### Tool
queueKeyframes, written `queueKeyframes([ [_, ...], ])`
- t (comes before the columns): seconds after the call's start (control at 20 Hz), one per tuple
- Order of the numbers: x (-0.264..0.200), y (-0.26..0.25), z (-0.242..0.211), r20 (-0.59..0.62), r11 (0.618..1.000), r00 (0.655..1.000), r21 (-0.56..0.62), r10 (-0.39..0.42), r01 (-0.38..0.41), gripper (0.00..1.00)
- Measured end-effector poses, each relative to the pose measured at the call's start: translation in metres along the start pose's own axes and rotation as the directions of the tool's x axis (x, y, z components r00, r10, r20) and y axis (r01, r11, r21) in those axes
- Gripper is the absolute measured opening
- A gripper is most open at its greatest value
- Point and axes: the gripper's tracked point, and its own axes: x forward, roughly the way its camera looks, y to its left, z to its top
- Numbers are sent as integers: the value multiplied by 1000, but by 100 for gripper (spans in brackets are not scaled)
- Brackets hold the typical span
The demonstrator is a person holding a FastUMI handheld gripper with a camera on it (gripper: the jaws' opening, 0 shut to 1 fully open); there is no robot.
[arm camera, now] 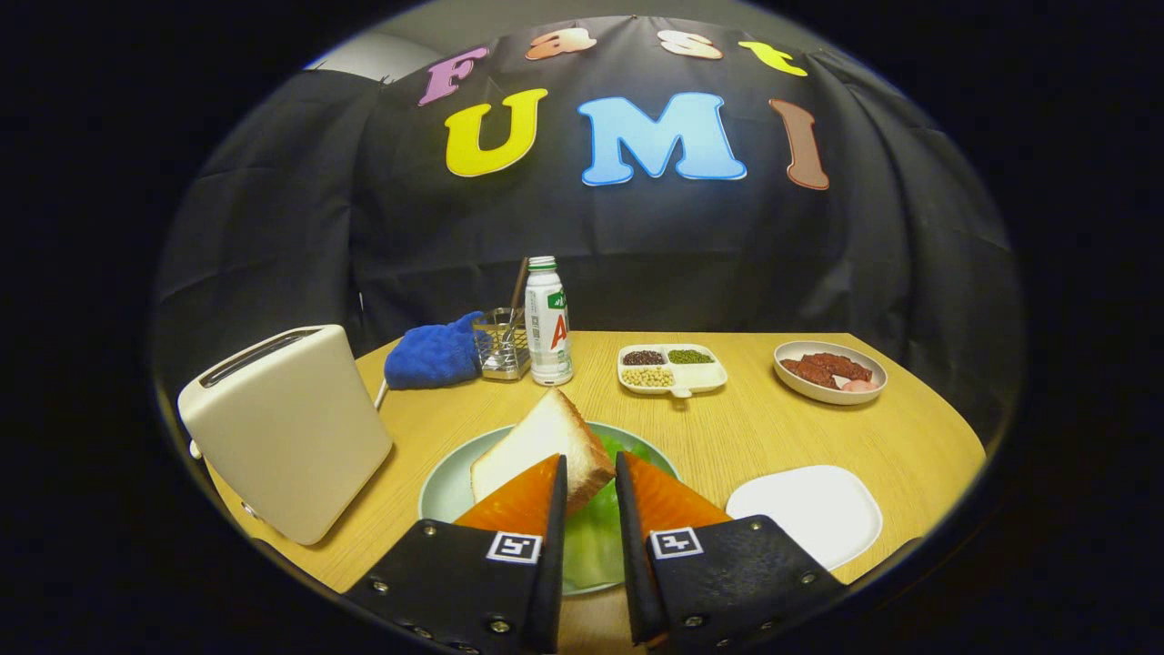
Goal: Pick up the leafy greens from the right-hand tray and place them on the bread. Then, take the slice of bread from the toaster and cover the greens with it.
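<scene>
Fingers [591, 487] are being held narrowly apart above the green plate [443, 496].
A bread slice [536, 446] is being seen tilted between the fingertips (a firm grip cannot be told), over the leafy greens [591, 537] lying on the plate; the toaster [286, 428] is standing left, a white tray [809, 509] right, on the counter [746, 428].

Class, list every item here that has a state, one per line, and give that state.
tongs: shut on bread slice
bread slice: tilted, gripped above the greens
leafy greens: lying on green plate
toaster: upright, no bread showing
white tray: bare
bottle: upright, capped
</scene>
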Motion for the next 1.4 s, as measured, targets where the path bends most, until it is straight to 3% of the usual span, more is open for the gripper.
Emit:
queueKeyframes([
  [0.2, -3, -19, 9, 35, 999, 999, 36, -41, 39, 37],
  [0.8, -54, -70, 70, 251, 995, 963, 48, -100, 91, 37],
  [1.3, -96, -145, 80, 266, 987, 952, -5, -151, 158, 37],
  [1.4, -104, -159, 80, 263, 987, 953, -22, -149, 160, 46],
])
